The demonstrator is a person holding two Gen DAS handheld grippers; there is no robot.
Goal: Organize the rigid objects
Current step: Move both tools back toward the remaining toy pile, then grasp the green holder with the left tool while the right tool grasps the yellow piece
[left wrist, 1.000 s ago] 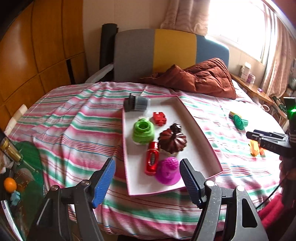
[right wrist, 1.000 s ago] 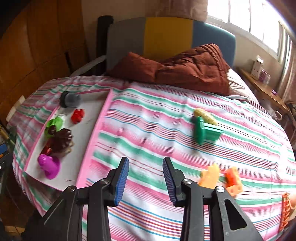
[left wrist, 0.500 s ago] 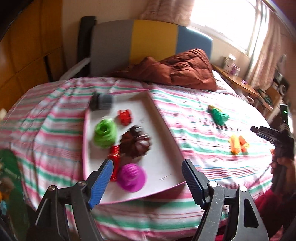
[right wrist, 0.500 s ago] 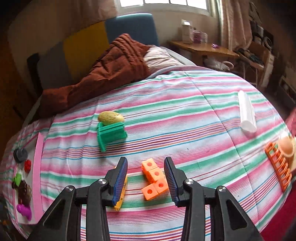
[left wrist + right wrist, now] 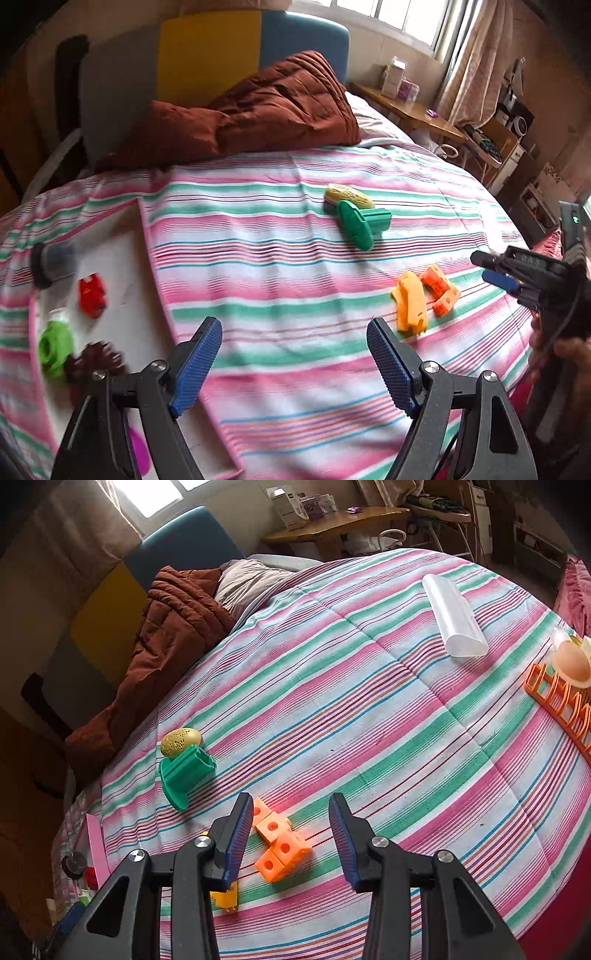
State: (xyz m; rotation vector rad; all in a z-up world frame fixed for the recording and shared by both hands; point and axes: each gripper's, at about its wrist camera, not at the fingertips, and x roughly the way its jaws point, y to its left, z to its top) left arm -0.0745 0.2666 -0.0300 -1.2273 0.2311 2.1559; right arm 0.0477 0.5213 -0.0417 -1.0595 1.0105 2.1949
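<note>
My left gripper (image 5: pixel 295 354) hangs over the striped bed, its jaws opening with nothing between them. To its left lies a white pink-rimmed tray (image 5: pixel 125 258) holding a red piece (image 5: pixel 92 293), a green piece (image 5: pixel 55 347), a brown piece (image 5: pixel 94 363) and a grey cylinder (image 5: pixel 51 258). My right gripper (image 5: pixel 290 819) stands open just above an orange cube block (image 5: pixel 280 845), pads not touching it. A yellow piece (image 5: pixel 223 899) lies under its left finger. Farther back sit a green piece (image 5: pixel 186 773) and a gold oval (image 5: pixel 181 741).
A brown quilt (image 5: pixel 258 114) is heaped at the head of the bed. A white tube (image 5: pixel 454 616) lies at the far right, and an orange rack (image 5: pixel 557 705) with a peach egg-shaped thing (image 5: pixel 572 662) sits at the right edge. A wooden side table (image 5: pixel 332 522) stands beyond.
The left view has swung right, from over the tray to the middle of the bed, and its jaws have widened. The right gripper rolled and came in over the orange block.
</note>
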